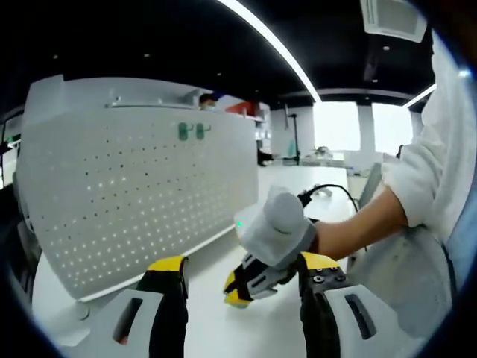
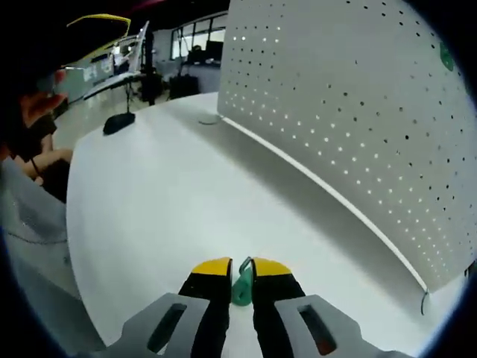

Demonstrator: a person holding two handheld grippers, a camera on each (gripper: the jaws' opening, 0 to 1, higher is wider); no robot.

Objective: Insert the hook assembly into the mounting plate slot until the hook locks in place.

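Right gripper view: right tool (image 2: 240,270) pinches green hook (image 2: 241,287) low before pegboard (image 2: 358,119); left tool (image 1: 242,268) gapes empty. Next: lift to slot.

Pegboard (image 1: 141,186): white perforated sheet, looks like painted metal, matt, smooth; light shows through holes. Two green hooks (image 1: 191,131) mounted on it: plastic-looking, slight sheen.
Table (image 2: 164,186): white top, smooth, satin finish, soft reflections.
Left gripper (image 1: 242,277): grey moulded plastic body, matt; yellow-and-black jaw tips, rubbery look.
Right gripper (image 2: 240,274): same grey plastic, yellow tips; jaws closed on green hook piece (image 2: 241,287), translucent glossy plastic.
Sleeve (image 1: 428,171): white cloth, creased.
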